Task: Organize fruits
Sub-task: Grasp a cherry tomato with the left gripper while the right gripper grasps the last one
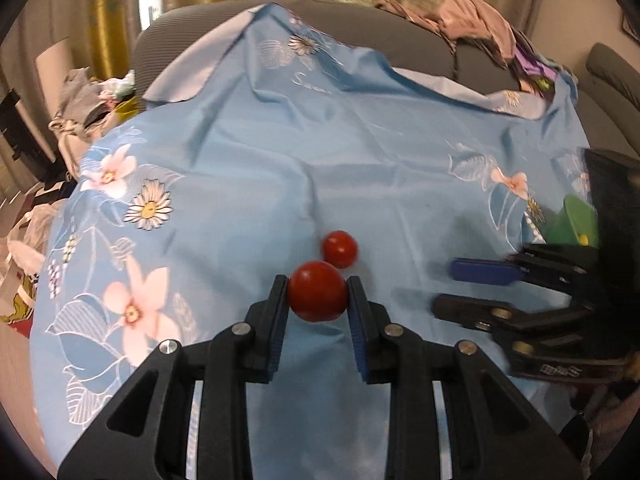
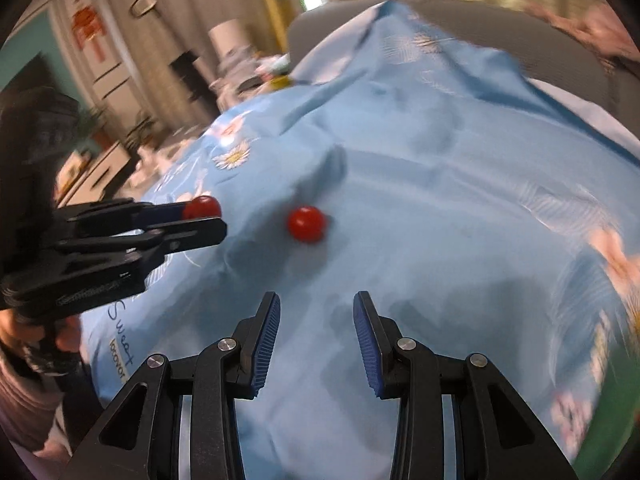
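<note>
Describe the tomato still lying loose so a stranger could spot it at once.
Find the blue floral cloth draped over the grey sofa. Near its middle lies a small red tomato, resting free on the fabric. Its twin, the held tomato, is pinched in the left gripper.

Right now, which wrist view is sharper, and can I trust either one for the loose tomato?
Left wrist view: mostly sharp; the held tomato in the left gripper and the loose tomato are crisp, only the right gripper smears. Right wrist view: motion blur across the cloth, but the loose tomato stays readable; fisheye bending at both edges.
</note>
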